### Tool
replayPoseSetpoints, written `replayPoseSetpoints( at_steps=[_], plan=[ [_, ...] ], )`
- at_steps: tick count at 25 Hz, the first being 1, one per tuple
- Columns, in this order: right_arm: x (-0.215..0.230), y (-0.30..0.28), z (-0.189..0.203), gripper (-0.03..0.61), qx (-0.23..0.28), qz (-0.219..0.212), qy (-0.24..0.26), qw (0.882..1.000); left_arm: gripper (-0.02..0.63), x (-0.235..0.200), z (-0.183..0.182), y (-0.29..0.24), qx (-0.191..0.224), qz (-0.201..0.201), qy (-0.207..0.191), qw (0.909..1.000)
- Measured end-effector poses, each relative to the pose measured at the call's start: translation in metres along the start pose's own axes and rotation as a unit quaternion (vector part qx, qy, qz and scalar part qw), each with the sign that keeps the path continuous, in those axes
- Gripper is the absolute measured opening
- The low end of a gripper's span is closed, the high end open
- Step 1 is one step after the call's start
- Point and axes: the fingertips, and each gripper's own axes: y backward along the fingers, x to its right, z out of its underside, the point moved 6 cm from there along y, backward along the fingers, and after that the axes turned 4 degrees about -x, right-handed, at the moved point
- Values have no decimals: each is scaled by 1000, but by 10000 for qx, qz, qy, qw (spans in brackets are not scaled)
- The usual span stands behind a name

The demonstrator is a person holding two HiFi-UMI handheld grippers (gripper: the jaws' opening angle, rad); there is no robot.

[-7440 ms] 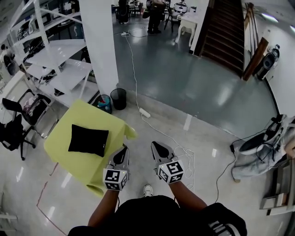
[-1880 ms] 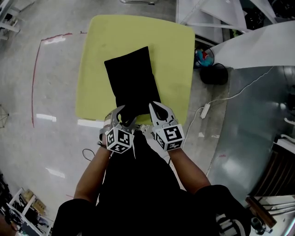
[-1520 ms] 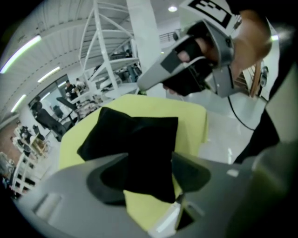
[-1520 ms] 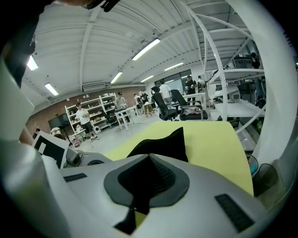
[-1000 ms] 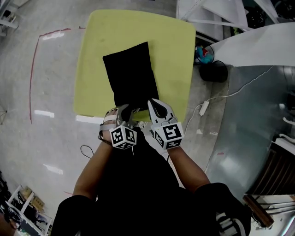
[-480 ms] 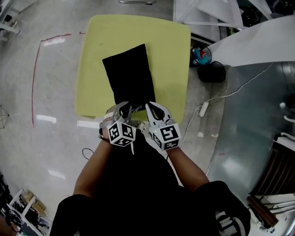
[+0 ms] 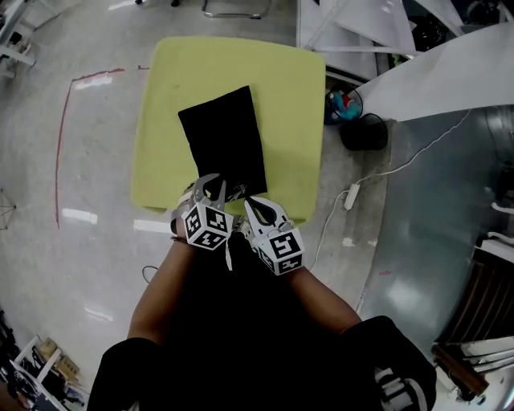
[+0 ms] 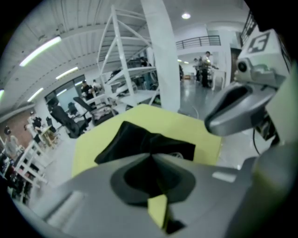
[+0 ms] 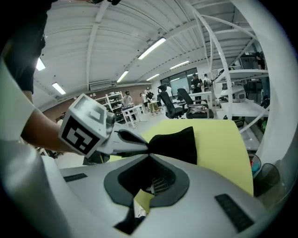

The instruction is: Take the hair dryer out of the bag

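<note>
A black fabric bag (image 7: 221, 140) lies on the yellow-green table (image 7: 289, 104), its near end toward me. My left gripper (image 7: 215, 183) is shut on that near edge and holds the cloth pinched and raised, as the left gripper view shows at the closed tips of the left gripper (image 8: 151, 154) on the bag (image 8: 139, 139). My right gripper (image 7: 247, 201) is shut just right of it, with its tips at the bag's near edge. In the right gripper view the right gripper (image 9: 149, 155) meets the bag (image 9: 179, 144) beside the left fingertips (image 9: 139, 145). No hair dryer shows.
A black waste bin (image 7: 363, 132) and a colourful bucket (image 7: 344, 103) stand off the table's right side. A white power strip and cable (image 7: 349, 195) lie on the floor. White shelving (image 7: 385, 24) fills the top right. A red tape line (image 7: 60, 136) marks the floor at left.
The left gripper has closed on the bag's near edge and lifted it a little. The right gripper has slid left, close to the left one.
</note>
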Motion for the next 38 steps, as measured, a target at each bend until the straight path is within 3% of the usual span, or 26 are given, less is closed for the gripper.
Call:
replayPoseSetpoints(
  at_steps=[10, 15, 17, 23, 29, 32, 35, 38],
  plan=[
    [-8, -31, 20, 6, -392, -299, 502, 9975, 15, -28, -7, -5, 197, 76, 320, 9993],
    [-2, -56, 22, 6, -585, -189, 603, 9963, 15, -36, -9, -10, 496, 726, 950, 9916],
    [0, -68, 21, 6, -665, -82, 626, 9958, 15, -42, -7, -12, 557, 806, 1107, 9890],
    [8, -94, 17, 6, -899, 200, 711, 9932, 15, -52, -7, -15, 603, 944, 1114, 9874],
    [17, -102, 14, 6, -1015, 743, 697, 9896, 15, -59, -5, -17, 582, 1125, 1081, 9860],
    [19, -107, 15, 8, -1108, 829, 685, 9880, 15, -58, -4, -18, 514, 1312, 878, 9861],
    [14, -108, 15, 9, -1132, 908, 742, 9866, 15, -61, -4, -17, 533, 1344, 919, 9852],
    [13, -108, 16, 83, -1151, 977, 727, 9859, 15, -62, -4, -19, 500, 1354, 1007, 9844]
  ],
)
